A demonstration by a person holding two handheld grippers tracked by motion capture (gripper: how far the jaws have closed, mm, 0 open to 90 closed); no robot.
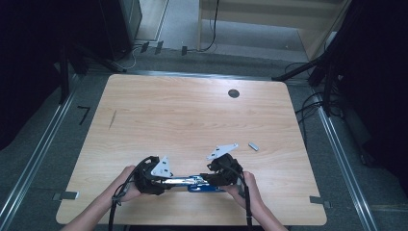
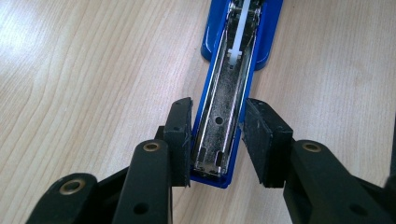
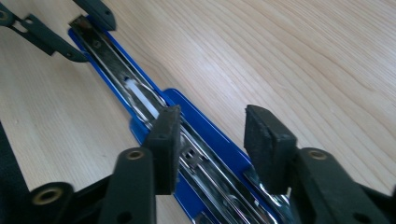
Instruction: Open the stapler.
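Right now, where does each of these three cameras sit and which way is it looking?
High view: above the table, looking down; forearms, both grippers.
Left gripper view: on the left gripper, along its jaws clamping the open blue stapler.
Right gripper view: on the right gripper, jaws straddling it.
All share the stapler.

High view: fixed above person's side, looks forward and down on whole table (image 1: 192, 110), far off; floor and room edge beyond. Left gripper view: rides on left gripper (image 2: 217, 140), looks along jaws, steeply down, very close on stapler (image 2: 229, 93). Right gripper view: rides on right gripper (image 3: 212, 140), close, lower slant along stapler (image 3: 154, 107) from opposite end. All three share stapler (image 1: 195, 183) and wood around it.
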